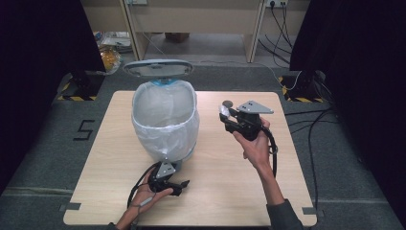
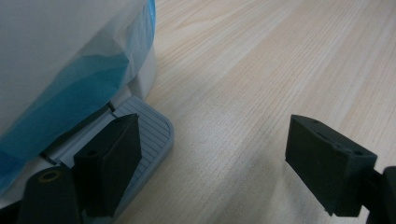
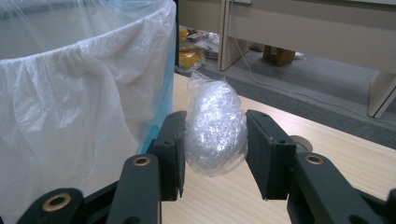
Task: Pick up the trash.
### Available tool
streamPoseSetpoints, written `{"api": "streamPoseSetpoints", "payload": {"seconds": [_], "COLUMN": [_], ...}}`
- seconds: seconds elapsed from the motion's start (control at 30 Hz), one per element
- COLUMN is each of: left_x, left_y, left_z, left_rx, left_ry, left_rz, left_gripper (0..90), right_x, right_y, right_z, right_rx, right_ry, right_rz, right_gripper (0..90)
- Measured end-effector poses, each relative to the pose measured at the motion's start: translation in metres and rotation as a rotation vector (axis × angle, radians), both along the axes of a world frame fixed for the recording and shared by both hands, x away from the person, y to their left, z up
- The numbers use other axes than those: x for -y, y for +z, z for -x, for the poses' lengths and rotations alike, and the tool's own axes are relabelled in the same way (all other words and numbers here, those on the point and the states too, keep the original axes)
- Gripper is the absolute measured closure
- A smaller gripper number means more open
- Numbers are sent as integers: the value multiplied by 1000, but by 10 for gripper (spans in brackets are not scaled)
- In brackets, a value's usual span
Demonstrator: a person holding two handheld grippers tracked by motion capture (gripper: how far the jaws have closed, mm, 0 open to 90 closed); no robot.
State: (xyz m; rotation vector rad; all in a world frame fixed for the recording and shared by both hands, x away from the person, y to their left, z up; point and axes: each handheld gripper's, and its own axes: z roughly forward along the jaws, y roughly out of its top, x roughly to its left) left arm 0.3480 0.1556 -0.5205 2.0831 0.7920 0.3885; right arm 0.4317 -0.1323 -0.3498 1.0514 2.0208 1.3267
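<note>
right gripper view: right tongs (image 3: pixel 215 149) clamp a plastic wad (image 3: pixel 215 133) beside the bin (image 3: pixel 70 93); left tongs (image 2: pixel 229 163) wide, one jaw pressing the pedal (image 2: pixel 154 133). next: carry over rim, release.

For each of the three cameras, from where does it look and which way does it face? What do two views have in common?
High view: above the person's side, facing forward and down on the table; both forearms and hands show.
Left gripper view: on the left gripper, low, facing the bin's pedal; its two fingers show, apart.
Right gripper view: on the right gripper, facing the lined bin; its fingers clamp a crumpled plastic ball.
Shared: the bin.
</note>
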Motion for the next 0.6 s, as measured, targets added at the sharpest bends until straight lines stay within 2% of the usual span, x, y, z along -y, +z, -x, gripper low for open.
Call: {"api": "streamPoseSetpoints", "payload": {"seconds": [0.23,0.6], "left_x": [-1,-1], "left_y": [0,0], "left_z": [0,0], "left_rx": [-3,-9], "left_ry": [-1,-2], "left_rz": [1,8], "left_gripper": [177,177], "right_x": [-1,-14], "right_y": [8,40], "right_z": [-3,-7], "right_rx": [-2,40], "right_ry": [-3,18], "right_rz": [-1,-5], "right_gripper": [593,593]}}
